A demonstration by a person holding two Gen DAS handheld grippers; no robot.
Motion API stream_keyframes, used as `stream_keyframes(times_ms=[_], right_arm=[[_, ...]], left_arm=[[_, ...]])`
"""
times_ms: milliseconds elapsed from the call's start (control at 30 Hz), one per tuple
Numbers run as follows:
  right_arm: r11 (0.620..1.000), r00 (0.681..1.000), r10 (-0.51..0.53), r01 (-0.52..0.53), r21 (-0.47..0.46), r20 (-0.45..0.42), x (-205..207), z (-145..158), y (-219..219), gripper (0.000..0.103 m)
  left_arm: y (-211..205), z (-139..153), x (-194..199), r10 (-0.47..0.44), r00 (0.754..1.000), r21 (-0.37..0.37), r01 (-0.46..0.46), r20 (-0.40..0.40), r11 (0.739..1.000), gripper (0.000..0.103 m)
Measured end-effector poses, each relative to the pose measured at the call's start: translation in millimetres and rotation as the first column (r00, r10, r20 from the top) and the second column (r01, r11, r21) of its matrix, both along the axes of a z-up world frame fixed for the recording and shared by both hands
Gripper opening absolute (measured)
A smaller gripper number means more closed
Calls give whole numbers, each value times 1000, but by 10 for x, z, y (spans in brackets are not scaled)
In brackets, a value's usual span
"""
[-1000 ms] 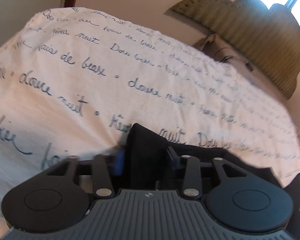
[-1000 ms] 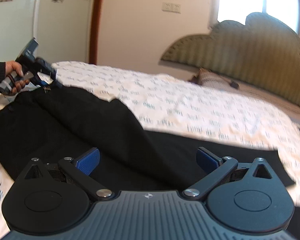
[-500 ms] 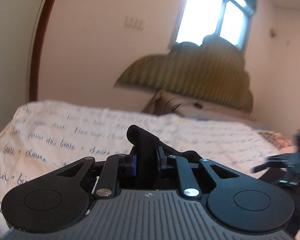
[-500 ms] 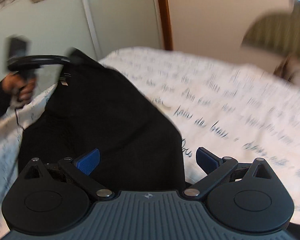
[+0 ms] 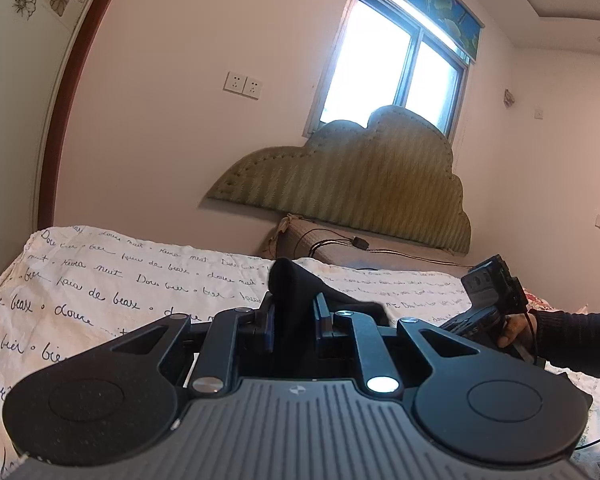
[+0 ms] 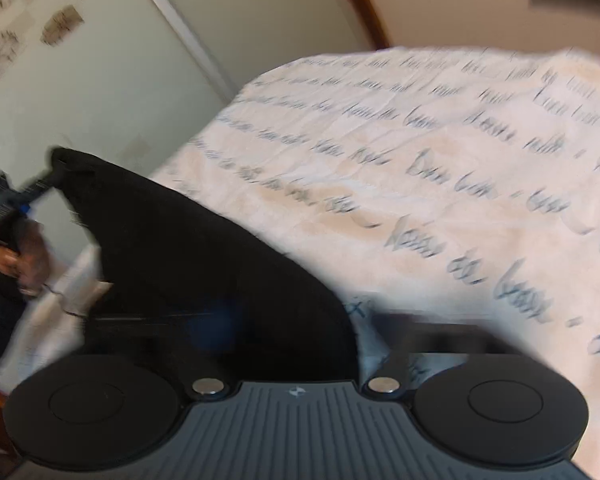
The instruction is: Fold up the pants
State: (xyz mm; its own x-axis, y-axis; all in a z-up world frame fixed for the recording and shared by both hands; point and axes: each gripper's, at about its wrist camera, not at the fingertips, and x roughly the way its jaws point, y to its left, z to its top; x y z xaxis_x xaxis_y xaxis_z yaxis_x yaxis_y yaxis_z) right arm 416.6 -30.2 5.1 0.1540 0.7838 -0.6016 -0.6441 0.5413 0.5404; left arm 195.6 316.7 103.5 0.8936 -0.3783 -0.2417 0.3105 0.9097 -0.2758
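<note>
Step in hand: carrying one end of the pants [image 6: 204, 264] over the bed [image 6: 440, 184]. The left claw [image 5: 294, 320] is clamped on a bunch of black cloth, raised. The right claw [image 6: 300, 324] is blurred; its state cannot be told. Next: lay the raised end down aligned, then release.

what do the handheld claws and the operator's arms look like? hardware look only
Left claw: matte black linkage arms with silver pivot screws, two round black discs flanking a ribbed grey body with a small logo, blue pads on the fingers. Right claw, seen from the left wrist camera: black, boxy block on top, thin black cable trailing down. The hand is bare, with a dark long sleeve.
</note>
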Motion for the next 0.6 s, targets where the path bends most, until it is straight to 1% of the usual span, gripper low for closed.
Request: stream_keyframes(times_ms=[33, 100, 133, 200, 300, 367, 400, 433, 467, 500, 533, 600], right_arm=[[1000, 1000, 1, -1, 6, 4, -29, 26, 18, 7], [999, 997, 24, -22, -24, 68, -165, 132, 73, 7], [999, 996, 26, -23, -29, 81, -235, 198, 82, 7], [999, 990, 42, -38, -28, 136, -438, 375, 89, 7], [999, 967, 47, -42, -25, 252, -889, 686, 68, 7], [998, 952, 63, -58, -26, 301, -1270, 778, 51, 7], [997, 948, 79, -72, -33, 309, -1469, 772, 48, 7], [995, 945, 94, -83, -48, 314, -1669, 731, 50, 7], [994, 946, 104, -87, -68, 307, -1845, 639, 63, 7], [991, 950, 113, -88, -96, 291, -1987, 517, 90, 7], [988, 957, 116, -85, -126, 266, -2078, 368, 120, 7], [986, 974, 102, -73, -149, 202, -2136, 117, 177, 7]], left_arm=[[8, -3, -19, 4, 1000, -1, -4, -3, 1000, 18], [32, 0, -61, 12, 1000, -6, -12, -2, 1000, 18], [60, 2, -106, 15, 1000, -18, -15, -1, 1000, 18], [116, 7, -194, 23, 1000, -48, -23, -2, 999, 18], [206, 7, -440, 22, 1000, -107, -23, -10, 994, 18], [272, -45, -685, 13, 999, -154, -18, -29, 988, 19], [311, -109, -791, 7, 999, -178, -16, -54, 984, 23], [361, -197, -882, 5, 995, -205, -25, -96, 978, 28], [419, -318, -982, 12, 989, -231, -46, -146, 972, 33], [483, -435, -1065, 32, 979, -249, -82, -200, 965, 35], [562, -555, -1145, 57, 965, -267, -127, -257, 955, 35], [709, -703, -1306, 107, 929, -305, -222, -353, 926, 35]])
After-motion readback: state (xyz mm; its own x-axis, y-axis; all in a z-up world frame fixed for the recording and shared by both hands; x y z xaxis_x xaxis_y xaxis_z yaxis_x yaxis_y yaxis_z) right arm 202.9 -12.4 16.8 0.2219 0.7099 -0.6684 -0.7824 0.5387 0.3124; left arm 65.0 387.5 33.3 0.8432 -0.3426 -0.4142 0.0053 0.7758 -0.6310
